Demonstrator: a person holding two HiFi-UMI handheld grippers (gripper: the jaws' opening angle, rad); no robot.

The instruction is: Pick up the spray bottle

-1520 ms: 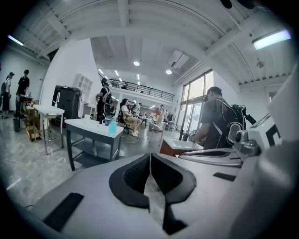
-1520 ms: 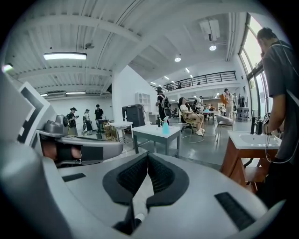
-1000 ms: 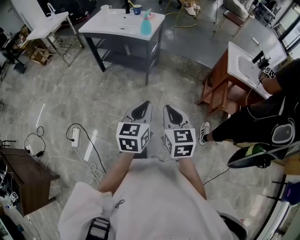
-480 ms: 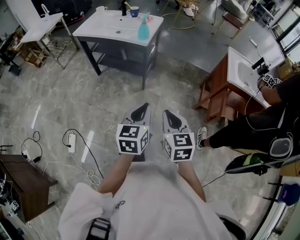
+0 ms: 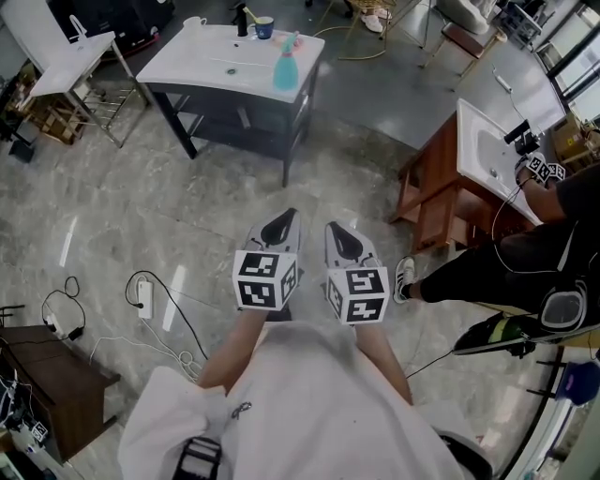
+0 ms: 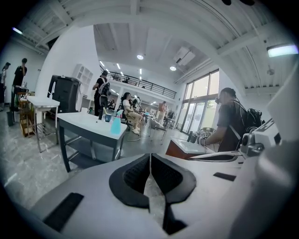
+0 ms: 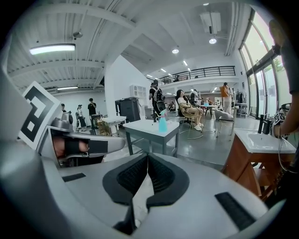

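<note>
Far up the head view, at the right end of a white-topped table point(image 5: 202, 66) on a dark frame, the turquoise spray bottle point(image 5: 285, 64) stands upright, close to the table's near right corner. A blue cup point(image 5: 264, 26) sits beyond it by the table's far edge. Both grippers hang side by side over the grey marble floor point(image 5: 141, 206), well apart from the table and pointing toward it. The left gripper point(image 5: 292, 210) has its fingers point(image 6: 133, 176) pressed together with nothing between them, and the bottle shows small and distant above and to the left of their tips. The right gripper point(image 5: 330, 225) likewise has its fingers point(image 7: 166, 175) fully together and empty, with the bottle in its view ahead and just right of the tips, on the table's near end. To the right stands a wooden washstand point(image 5: 427, 192) with a white basin top, and a person point(image 5: 525, 267) in dark clothes stands at it. A white power strip point(image 5: 143, 295) with its cables lies on the floor to the left.
</note>
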